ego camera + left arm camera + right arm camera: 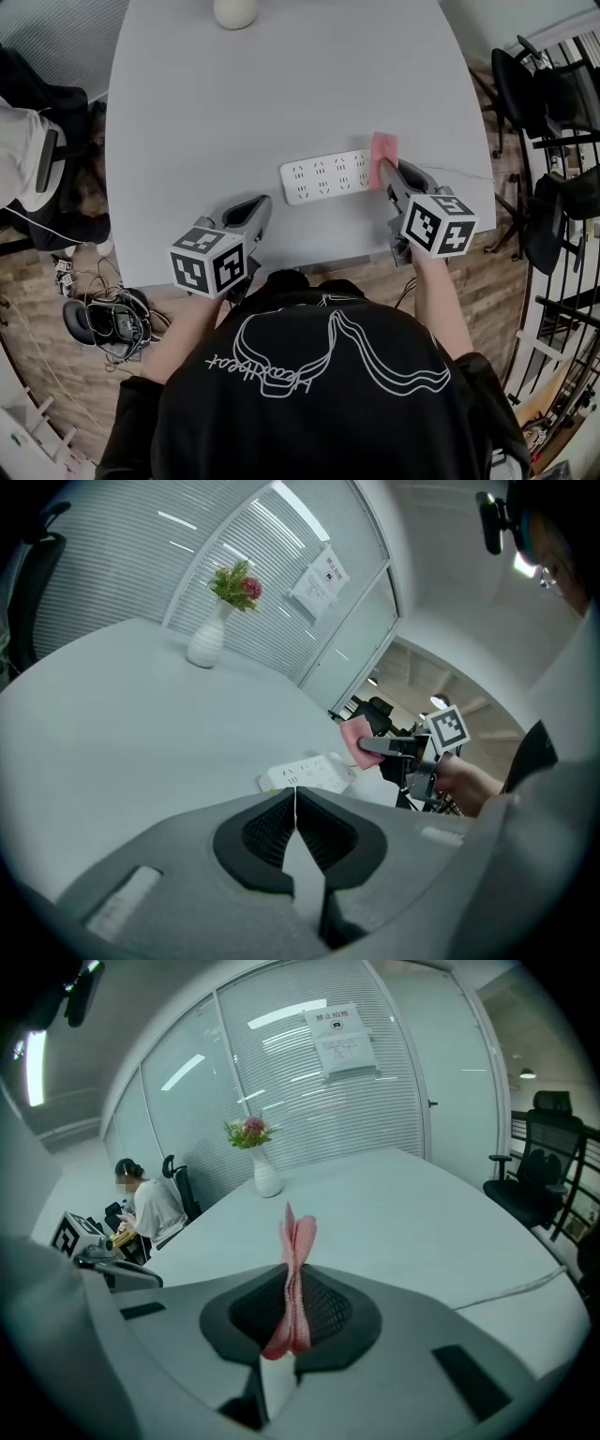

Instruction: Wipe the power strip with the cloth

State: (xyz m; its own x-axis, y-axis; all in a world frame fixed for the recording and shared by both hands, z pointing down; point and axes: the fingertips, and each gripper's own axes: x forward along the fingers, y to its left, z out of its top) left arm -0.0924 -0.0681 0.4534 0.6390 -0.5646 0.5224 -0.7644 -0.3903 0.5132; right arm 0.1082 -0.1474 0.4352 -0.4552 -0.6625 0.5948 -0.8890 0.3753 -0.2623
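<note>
A white power strip lies flat on the grey table, its thin cord running right. My right gripper is shut on a folded pink cloth, held at the strip's right end. In the right gripper view the cloth stands upright, pinched between the jaws. My left gripper hangs near the table's front edge, left of and below the strip, shut with nothing in it. The left gripper view shows the strip ahead and the cloth beyond it.
A white vase with flowers stands at the table's far edge. Black office chairs stand to the right. A person sits at the left. Cables and a headset lie on the floor by the table's left corner.
</note>
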